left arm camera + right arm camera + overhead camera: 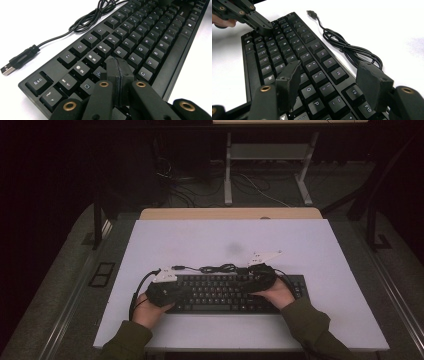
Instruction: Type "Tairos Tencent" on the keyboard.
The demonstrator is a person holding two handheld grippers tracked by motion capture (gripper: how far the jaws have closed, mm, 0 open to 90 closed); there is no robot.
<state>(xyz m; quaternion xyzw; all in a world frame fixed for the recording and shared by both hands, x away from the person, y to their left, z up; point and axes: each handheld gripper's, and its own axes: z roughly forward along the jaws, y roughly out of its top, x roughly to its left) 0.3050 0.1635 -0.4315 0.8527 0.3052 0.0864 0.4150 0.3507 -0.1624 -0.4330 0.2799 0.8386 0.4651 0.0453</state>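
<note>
there is one black keyboard (235,295) on one white table (320,330). it lies flat near the front edge, the side where the person sits. one thin black cable (215,268) lies in loops on the table just behind the keyboard. the cable ends in one plug (15,63), which lies flat on the white top, beside the corner with the esc key.

there are two hands and two grippers, one in each hand. the left gripper (162,287) is over the left end of the keyboard. in the left gripper view its two jaws are pressed tight together with nothing between them, and the joined tip (117,65) sits down among the letter keys, near w, e and r. whether it pushes a key down i cannot tell.

the right gripper (260,272) is over the right part of the keyboard. in the right gripper view its two jaws stand apart, one on each side, with nothing held between them. they hang above the o and p keys and the f9 and f10 keys, not touching them.

two green sleeves (310,325) come in from the bottom.
</note>
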